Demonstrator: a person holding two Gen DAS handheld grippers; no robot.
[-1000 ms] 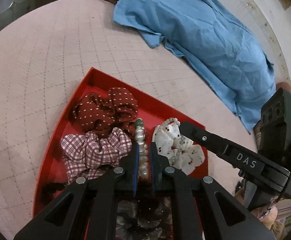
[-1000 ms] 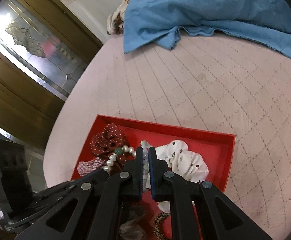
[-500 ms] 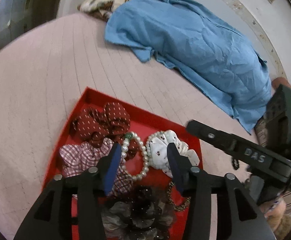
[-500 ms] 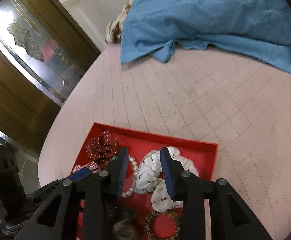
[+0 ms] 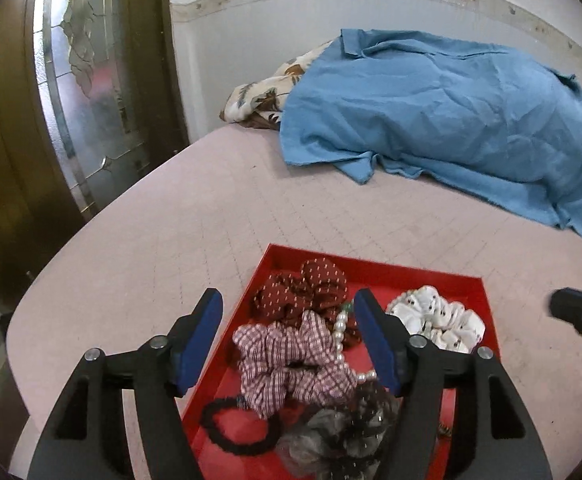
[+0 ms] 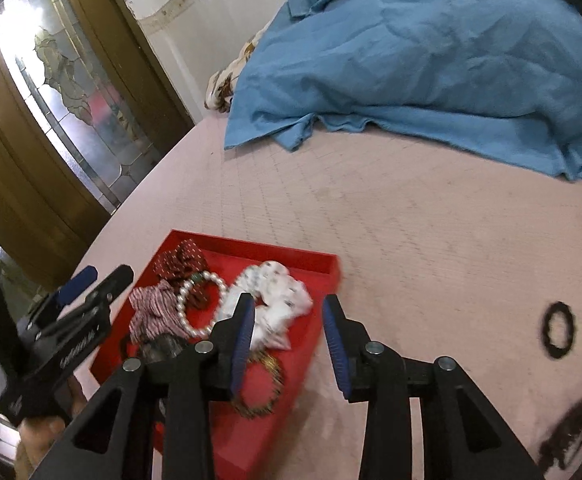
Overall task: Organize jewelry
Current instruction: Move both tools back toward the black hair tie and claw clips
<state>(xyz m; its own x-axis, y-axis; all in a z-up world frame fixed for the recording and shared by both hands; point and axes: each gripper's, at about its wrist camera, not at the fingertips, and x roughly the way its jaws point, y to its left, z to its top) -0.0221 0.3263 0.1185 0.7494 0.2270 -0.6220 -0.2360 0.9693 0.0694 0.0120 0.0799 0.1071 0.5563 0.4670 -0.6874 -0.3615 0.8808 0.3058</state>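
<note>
Most pieces already lie in the shallow red tray: fabric scrunchies and the white pearl bracelet near its middle. Both the left gripper and the right gripper are opening with nothing between their jaws, and a black ring-shaped hair tie waits on the pink bedspread, well right of the tray

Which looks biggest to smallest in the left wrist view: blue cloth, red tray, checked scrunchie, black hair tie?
1. blue cloth
2. red tray
3. checked scrunchie
4. black hair tie
The cloth lies farthest away yet looks largest.
</note>
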